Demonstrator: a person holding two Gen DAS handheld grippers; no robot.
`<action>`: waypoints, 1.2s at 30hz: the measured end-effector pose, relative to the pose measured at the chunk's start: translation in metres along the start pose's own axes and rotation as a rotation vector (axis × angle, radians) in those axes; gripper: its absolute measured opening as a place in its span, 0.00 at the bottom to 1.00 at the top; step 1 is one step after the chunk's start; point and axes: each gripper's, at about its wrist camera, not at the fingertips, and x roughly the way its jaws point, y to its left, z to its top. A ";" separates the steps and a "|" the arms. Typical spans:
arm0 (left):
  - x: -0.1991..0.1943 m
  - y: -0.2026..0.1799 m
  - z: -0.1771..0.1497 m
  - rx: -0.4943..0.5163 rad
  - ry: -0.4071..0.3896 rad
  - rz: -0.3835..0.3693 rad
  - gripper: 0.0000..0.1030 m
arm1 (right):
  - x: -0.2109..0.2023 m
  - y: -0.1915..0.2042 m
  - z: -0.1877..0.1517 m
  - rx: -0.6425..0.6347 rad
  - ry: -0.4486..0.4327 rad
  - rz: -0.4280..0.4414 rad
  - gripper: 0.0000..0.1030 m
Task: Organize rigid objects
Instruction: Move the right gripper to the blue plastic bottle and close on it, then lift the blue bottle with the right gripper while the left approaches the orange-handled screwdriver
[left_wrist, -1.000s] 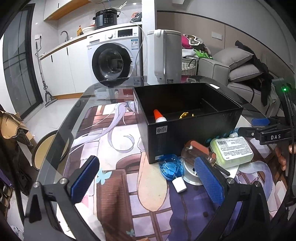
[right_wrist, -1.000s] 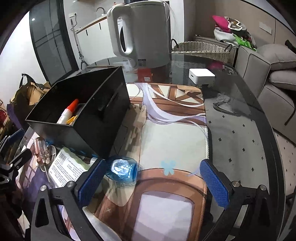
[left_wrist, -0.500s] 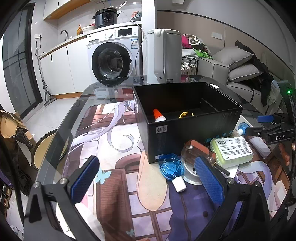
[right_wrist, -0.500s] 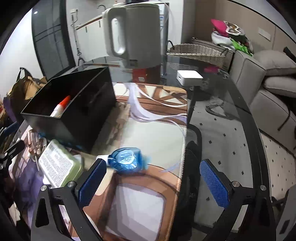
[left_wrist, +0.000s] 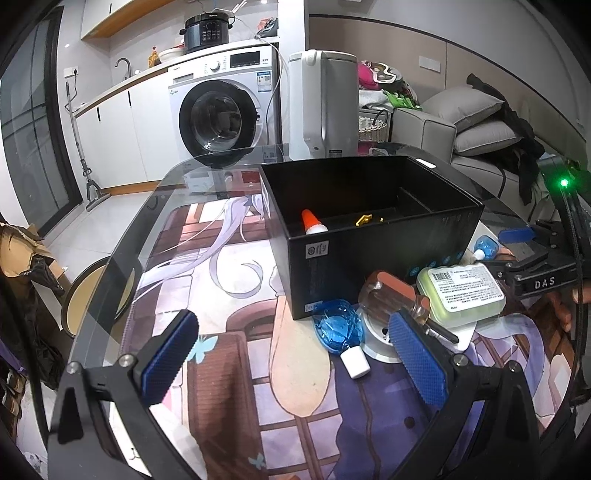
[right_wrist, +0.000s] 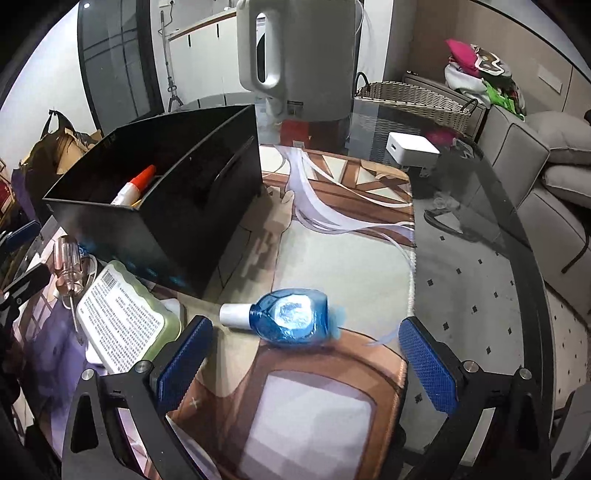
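Note:
A black box (left_wrist: 369, 229) stands mid-table with an orange-capped glue bottle (left_wrist: 312, 223) and a yellow clip (left_wrist: 364, 220) inside. At its near corner lie a blue bottle (left_wrist: 338, 326), a clear-handled screwdriver (left_wrist: 395, 295) and a green labelled case (left_wrist: 461, 291). My left gripper (left_wrist: 293, 321) hovers open before them, holding nothing. A second blue bottle (right_wrist: 291, 319) lies on its side on the mat beside the black box (right_wrist: 166, 206). My right gripper (right_wrist: 306, 328) is open around that bottle without touching it. The right gripper (left_wrist: 496, 254) also shows at the box's right end.
A white kettle (right_wrist: 303, 55) stands at the table's far end. A small white adapter (right_wrist: 412, 147) sits on the bare glass, with a wicker basket (right_wrist: 410, 99) behind it. The glass edge curves along the right beside a sofa (right_wrist: 535, 192). A washing machine (left_wrist: 221, 114) is beyond the table.
My right gripper has shifted and turned, so the second blue bottle now sits more centrally between its fingers. My left gripper has barely moved.

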 end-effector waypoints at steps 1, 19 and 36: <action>0.000 -0.001 0.000 0.004 0.002 0.000 1.00 | 0.000 0.001 0.001 0.001 -0.002 -0.002 1.00; 0.001 -0.002 -0.001 0.019 0.018 -0.005 1.00 | -0.007 0.006 -0.003 -0.016 -0.030 0.048 0.69; -0.002 -0.001 -0.002 0.013 0.020 -0.059 1.00 | -0.048 0.012 -0.006 -0.026 -0.128 0.082 0.56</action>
